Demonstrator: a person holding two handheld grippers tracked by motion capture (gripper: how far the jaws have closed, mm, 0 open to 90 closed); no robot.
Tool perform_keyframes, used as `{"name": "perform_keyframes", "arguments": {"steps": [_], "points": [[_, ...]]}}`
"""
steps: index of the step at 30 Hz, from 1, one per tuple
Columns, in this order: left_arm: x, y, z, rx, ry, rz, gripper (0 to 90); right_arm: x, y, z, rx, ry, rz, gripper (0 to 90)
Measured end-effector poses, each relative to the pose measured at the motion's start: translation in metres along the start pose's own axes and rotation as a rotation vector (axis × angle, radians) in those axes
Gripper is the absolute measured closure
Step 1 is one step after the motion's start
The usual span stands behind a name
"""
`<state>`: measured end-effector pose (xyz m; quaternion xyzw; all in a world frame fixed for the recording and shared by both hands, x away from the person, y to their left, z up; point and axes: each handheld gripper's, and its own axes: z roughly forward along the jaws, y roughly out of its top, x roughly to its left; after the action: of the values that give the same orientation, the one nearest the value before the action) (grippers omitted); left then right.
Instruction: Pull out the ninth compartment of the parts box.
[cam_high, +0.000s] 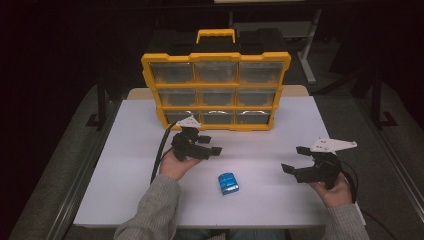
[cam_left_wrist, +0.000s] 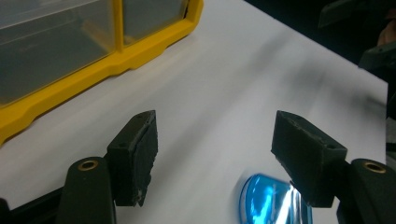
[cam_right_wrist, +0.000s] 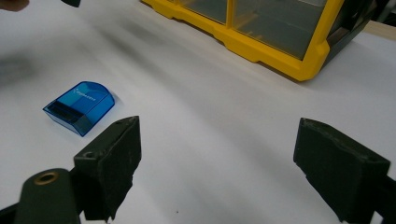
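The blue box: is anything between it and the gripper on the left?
No. Only bare white table lies between the left gripper and the blue box. Its fingers stand open and empty, with the box just below them.

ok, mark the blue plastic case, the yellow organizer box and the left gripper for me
blue plastic case (cam_high: 228, 183), high view, middle of its top face
yellow organizer box (cam_high: 216, 56), high view, top rail of its yellow frame
left gripper (cam_high: 210, 145), high view, midway between its open fingertips
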<state>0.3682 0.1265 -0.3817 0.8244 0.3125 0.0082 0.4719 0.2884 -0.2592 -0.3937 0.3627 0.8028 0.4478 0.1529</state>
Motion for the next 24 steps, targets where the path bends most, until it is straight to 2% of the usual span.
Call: {"name": "perform_keyframes", "arguments": {"steps": [3,6,10,12,14,19,21,24], "points": [[0.000,0.004,0.007,-0.015,-0.031,-0.014,30.5,0.000,0.000,0.001,0.004,0.002,-0.001,14.0],[0.000,0.009,0.016,-0.011,-0.040,-0.022,30.6,0.000,0.000,0.001,0.006,0.004,-0.002,14.0],[0.001,0.017,0.029,-0.029,-0.037,-0.043,30.7,0.001,0.000,0.001,0.005,0.007,-0.005,14.1],[0.001,0.021,0.035,-0.041,-0.037,-0.071,33.1,0.001,0.001,0.002,0.004,0.008,-0.006,14.0],[0.003,0.026,0.041,-0.010,-0.032,-0.074,37.8,0.001,0.001,0.002,0.003,0.010,-0.007,14.0],[0.003,0.036,0.054,-0.024,-0.017,-0.098,37.6,0.000,0.001,0.003,0.005,0.013,-0.008,14.0],[0.004,0.039,0.060,-0.032,-0.017,-0.127,38.7,0.000,0.001,0.002,0.003,0.014,-0.009,14.0],[0.008,0.042,0.068,-0.071,-0.033,-0.230,39.2,-0.001,0.001,0.002,-0.002,0.014,-0.008,14.1]]}}
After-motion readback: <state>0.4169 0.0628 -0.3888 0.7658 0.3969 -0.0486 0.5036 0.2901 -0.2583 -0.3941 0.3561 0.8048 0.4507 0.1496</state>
